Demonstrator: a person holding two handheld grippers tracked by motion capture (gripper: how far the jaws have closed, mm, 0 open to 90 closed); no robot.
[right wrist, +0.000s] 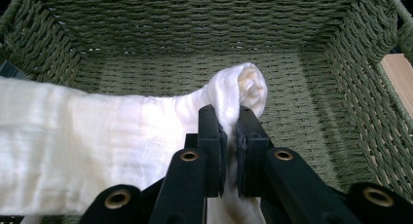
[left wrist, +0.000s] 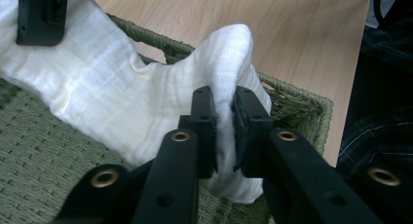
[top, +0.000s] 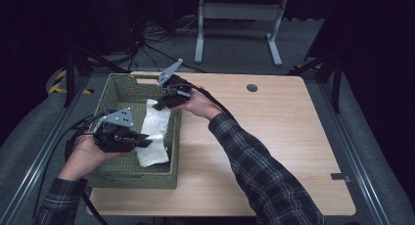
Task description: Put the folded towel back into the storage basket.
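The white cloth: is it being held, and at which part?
Yes. The left gripper and the right gripper each pinch a bunched end of the white cloth.

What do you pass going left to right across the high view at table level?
Left gripper in the person's left hand → white folded cloth → right wall of the green woven basket → bare light wooden tabletop → small grey tab at the table's right edge.

We find open table (top: 274, 137) right of the basket (top: 173, 151); its woven walls hem us in, the cloth (top: 155, 137) draped over the right rim.
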